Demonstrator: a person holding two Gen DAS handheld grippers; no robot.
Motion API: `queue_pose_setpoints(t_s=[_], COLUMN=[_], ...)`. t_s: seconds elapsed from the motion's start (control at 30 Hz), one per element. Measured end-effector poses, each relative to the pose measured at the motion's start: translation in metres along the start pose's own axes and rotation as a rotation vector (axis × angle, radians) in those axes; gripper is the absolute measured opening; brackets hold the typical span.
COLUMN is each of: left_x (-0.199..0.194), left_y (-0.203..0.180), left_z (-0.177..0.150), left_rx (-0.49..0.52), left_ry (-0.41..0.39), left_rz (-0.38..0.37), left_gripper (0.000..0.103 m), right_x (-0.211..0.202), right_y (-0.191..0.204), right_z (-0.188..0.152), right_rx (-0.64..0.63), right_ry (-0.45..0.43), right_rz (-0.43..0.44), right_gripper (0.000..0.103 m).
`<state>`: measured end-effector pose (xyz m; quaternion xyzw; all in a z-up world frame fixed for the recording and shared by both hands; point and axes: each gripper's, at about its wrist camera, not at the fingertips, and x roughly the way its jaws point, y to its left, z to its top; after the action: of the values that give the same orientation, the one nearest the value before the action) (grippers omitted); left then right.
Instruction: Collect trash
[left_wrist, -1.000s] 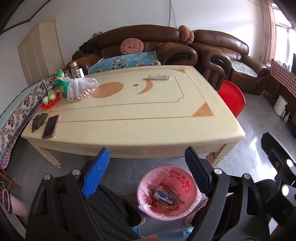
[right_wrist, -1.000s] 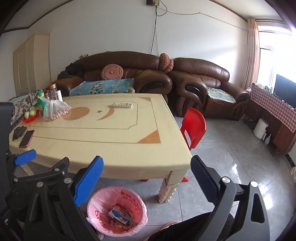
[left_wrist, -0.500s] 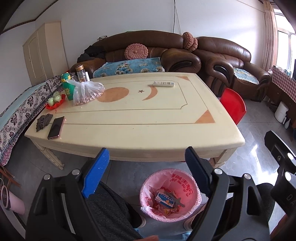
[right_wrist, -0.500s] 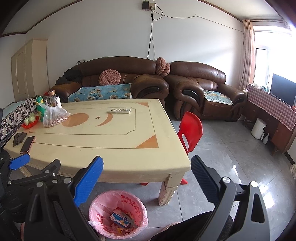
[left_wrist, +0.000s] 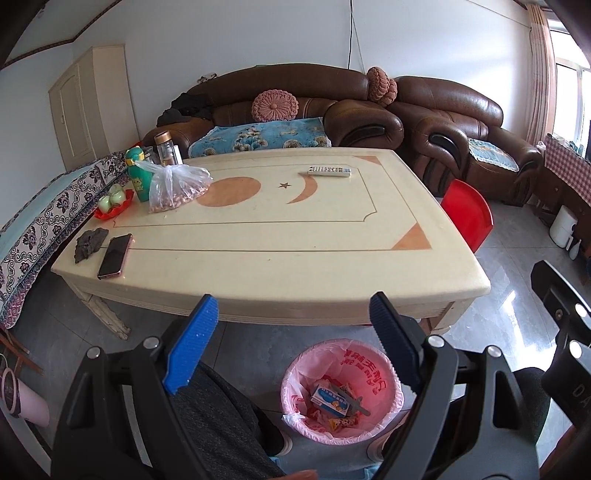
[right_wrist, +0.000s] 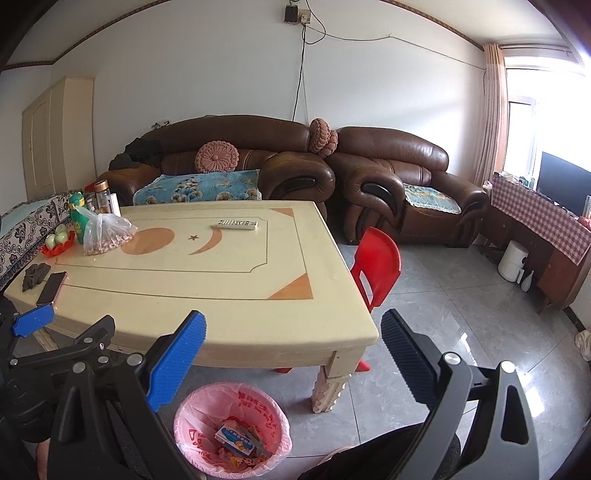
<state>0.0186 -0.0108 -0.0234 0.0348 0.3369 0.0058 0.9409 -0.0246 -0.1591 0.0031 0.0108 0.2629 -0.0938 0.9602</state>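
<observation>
Flanking the table (left_wrist: 280, 254): sofa (left_wrist: 295, 99), red chair (left_wrist: 467, 210).

Cream table (left_wrist: 295, 236) with orange inlay. On it: remote (left_wrist: 329, 171) at far side; clear plastic bag of nuts (left_wrist: 173, 188), green bottle (left_wrist: 136, 175), jars (left_wrist: 166, 149) and red dish of fruit (left_wrist: 112, 203) at far left; phone (left_wrist: 114, 255) beside dark crumpled item (left_wrist: 88, 245) near left edge. Grey tile floor (right_wrist: 443, 332) carries pink-lined trash bin (left_wrist: 341, 391) holding wrappers, and red chair (right_wrist: 376, 266).
</observation>
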Motion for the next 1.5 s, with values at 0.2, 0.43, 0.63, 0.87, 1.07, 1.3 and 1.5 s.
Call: queue_pose_setpoints(t_s=[0.2, 0.43, 0.63, 0.87, 1.07, 1.3, 1.5], left_x=[0.0, 0.0, 0.0, -0.001, -0.001, -0.001, 0.003], left_y=[0.001, 0.001, 0.001, 0.002, 0.003, 0.003, 0.01], left_z=[0.0, 0.0, 0.0, 0.001, 0.002, 0.002, 0.003], left_rx=[0.0, -0.001, 0.0, 0.002, 0.0, 0.0, -0.019], left_ry=[-0.004, -0.004, -0.004, -0.006, -0.008, -0.009, 0.004], left_rz=[0.005, 0.007, 0.009, 0.011, 0.012, 0.011, -0.014], left_gripper=[0.082, 0.082, 0.082, 0.083, 0.083, 0.083, 0.087], right_x=[-0.001, -0.002, -0.003, -0.002, -0.002, -0.002, 0.0], right_y=[-0.001, -0.001, 0.0, -0.001, -0.002, -0.001, -0.005], right_z=[-0.001, -0.002, -0.003, -0.003, -0.004, -0.004, -0.004], right_rx=[-0.004, -0.006, -0.01, -0.011, -0.012, -0.015, -0.012], right_ry=[-0.001, -0.001, 0.0, -0.002, -0.002, -0.002, 0.0], right_rz=[0.001, 0.003, 0.003, 0.001, -0.001, -0.002, -0.003], right_gripper=[0.093, 0.093, 0.093, 0.093, 0.093, 0.093, 0.093])
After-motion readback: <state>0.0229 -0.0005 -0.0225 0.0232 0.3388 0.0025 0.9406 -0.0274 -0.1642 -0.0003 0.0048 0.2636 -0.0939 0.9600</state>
